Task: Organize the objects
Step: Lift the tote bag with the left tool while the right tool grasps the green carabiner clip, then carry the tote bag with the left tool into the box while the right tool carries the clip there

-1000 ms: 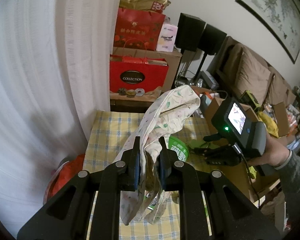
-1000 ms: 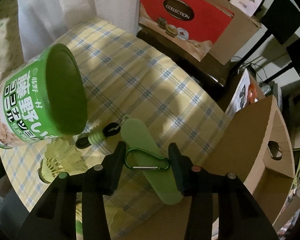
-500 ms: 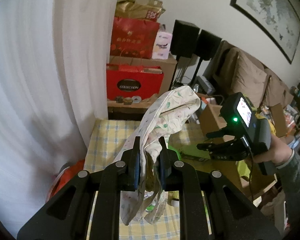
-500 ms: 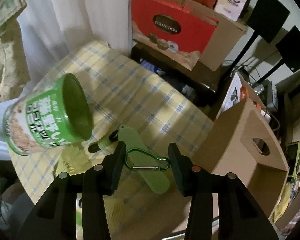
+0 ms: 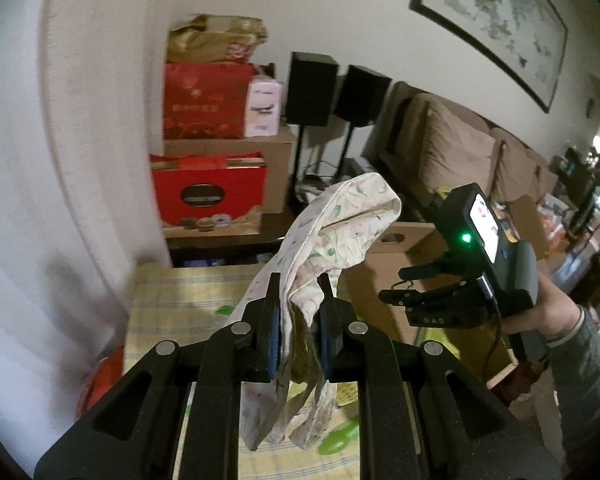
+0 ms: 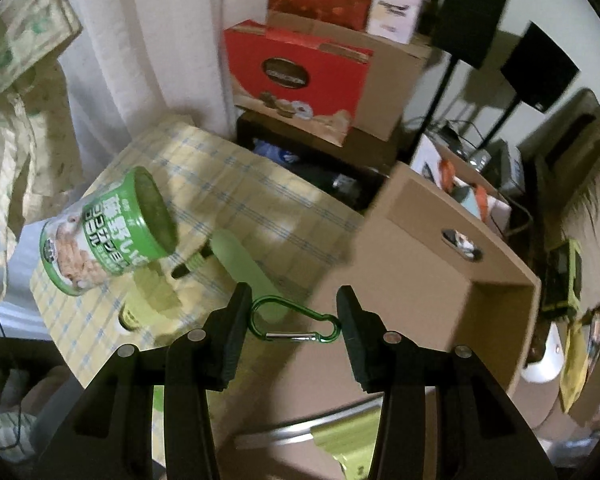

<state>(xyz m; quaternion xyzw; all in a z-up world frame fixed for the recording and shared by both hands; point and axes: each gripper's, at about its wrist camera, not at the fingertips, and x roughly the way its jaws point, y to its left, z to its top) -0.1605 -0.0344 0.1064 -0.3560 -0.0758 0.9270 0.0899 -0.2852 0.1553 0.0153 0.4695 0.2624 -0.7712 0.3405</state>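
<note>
Left gripper [image 5: 296, 304] clamped on floral cloth bag [image 5: 332, 236], bag lifted above yellow checked tablecloth [image 5: 180, 296], loose ends dangling below fingers. Right gripper [image 6: 294, 320] pinching green carabiner [image 6: 296, 322] between fingertips, held up over near edge of cardboard box [image 6: 432, 256]. Down on cloth: green can [image 6: 108, 226] lying on side, pale green flat piece [image 6: 244, 264] just right of it. Red gift box [image 6: 296, 76] far behind, against curtain [image 5: 60, 160].
</note>
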